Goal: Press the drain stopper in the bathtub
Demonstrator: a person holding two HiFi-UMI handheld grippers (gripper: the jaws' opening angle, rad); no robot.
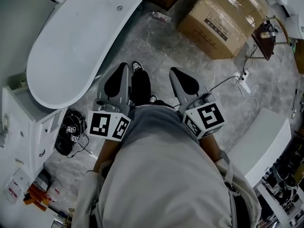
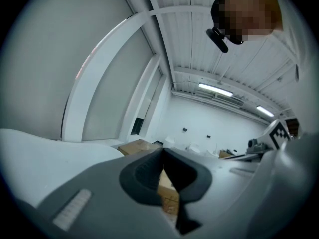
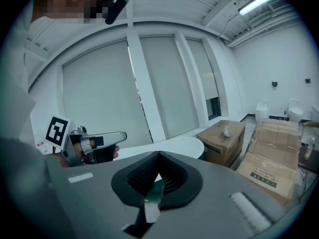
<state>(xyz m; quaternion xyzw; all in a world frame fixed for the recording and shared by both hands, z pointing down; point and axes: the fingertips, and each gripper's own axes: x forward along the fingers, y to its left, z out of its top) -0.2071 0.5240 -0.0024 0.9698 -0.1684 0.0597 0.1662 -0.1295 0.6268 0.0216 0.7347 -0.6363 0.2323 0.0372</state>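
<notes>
The white freestanding bathtub (image 1: 80,42) lies at the upper left of the head view. Its small round drain stopper (image 1: 119,7) sits on the tub floor near the far end, untouched. My left gripper (image 1: 124,68) and right gripper (image 1: 175,71) are both held at waist height over the grey floor, right of the tub and well away from the stopper. In the left gripper view the left gripper (image 2: 163,151) has its jaws closed tip to tip with nothing held, and the tub's rim (image 2: 30,156) shows at the left. The right gripper (image 3: 158,155) is likewise shut and empty, with the tub's end (image 3: 172,146) behind it.
Taped cardboard boxes (image 1: 223,18) stand at the back right. A power strip with a cable (image 1: 243,83) lies on the floor to the right. A white cabinet (image 1: 23,122) and a black bundle (image 1: 69,132) sit beside the tub. A white block (image 1: 266,137) stands at the right.
</notes>
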